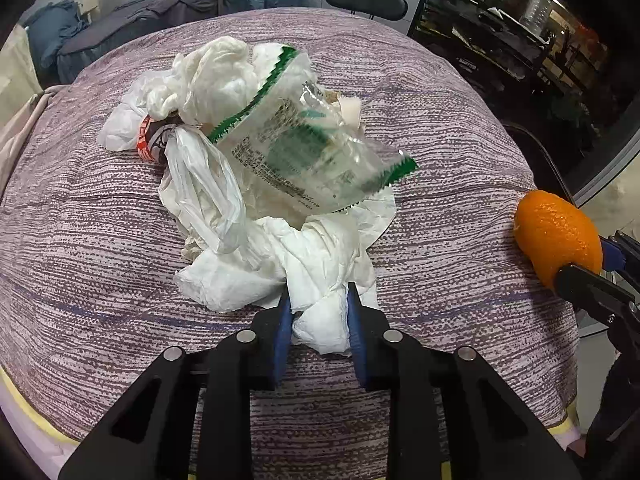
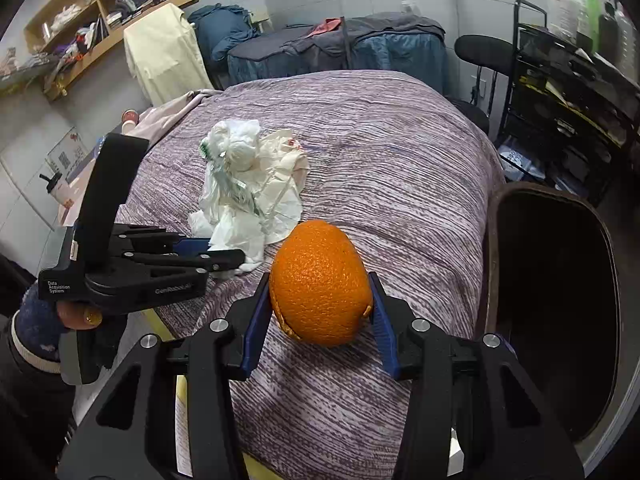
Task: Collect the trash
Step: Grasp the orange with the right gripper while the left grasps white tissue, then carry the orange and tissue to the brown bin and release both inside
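A heap of trash lies on the purple striped cloth (image 1: 440,128): white crumpled tissue (image 1: 320,272), white plastic bags (image 1: 208,76) and a clear wrapper with green edges (image 1: 304,148). My left gripper (image 1: 318,300) is shut on the near end of the tissue. The heap also shows in the right wrist view (image 2: 252,184), with the left gripper (image 2: 236,258) at its near edge. My right gripper (image 2: 320,280) is shut on an orange peel (image 2: 320,284) and holds it above the cloth's right side; the peel also shows in the left wrist view (image 1: 558,236).
A dark open bin (image 2: 552,312) stands just right of the table. A black rack with bottles (image 2: 572,92) and a black chair (image 2: 480,52) stand behind it. Draped furniture (image 2: 340,48) and wall shelves (image 2: 100,16) lie beyond.
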Motion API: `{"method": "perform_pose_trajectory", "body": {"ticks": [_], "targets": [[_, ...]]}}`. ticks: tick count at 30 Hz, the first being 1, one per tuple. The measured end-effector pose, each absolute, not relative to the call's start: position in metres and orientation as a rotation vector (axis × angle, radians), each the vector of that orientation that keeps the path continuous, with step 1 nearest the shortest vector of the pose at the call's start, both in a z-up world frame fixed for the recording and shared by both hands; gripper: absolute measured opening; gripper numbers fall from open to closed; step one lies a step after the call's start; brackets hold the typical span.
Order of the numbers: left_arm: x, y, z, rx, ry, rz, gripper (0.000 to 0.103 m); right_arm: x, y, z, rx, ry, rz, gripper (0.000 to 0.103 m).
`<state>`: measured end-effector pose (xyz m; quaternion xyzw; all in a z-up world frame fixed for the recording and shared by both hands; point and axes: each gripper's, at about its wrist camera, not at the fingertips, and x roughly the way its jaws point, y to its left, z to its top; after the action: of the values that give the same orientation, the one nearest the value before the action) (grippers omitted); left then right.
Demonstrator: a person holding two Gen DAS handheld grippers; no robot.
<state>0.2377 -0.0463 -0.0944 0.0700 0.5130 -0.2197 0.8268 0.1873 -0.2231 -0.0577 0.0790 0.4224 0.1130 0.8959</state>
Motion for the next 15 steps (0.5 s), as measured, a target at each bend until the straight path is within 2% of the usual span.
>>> {"method": "perform_pose_trajectory", "body": {"ticks": [4, 15], "targets": [[0.22, -0.037, -0.083, 0.131, 1.023, -0.437, 0.018, 0.18, -0.234, -0.058, 0.201, 0.861, 0.221, 0.046], [0.172, -0.015, -0.043, -0.035, 0.89, -0.441, 0.018, 0.155, -0.271, -0.06, 0.298, 0.817, 0.171, 0.046]]}}
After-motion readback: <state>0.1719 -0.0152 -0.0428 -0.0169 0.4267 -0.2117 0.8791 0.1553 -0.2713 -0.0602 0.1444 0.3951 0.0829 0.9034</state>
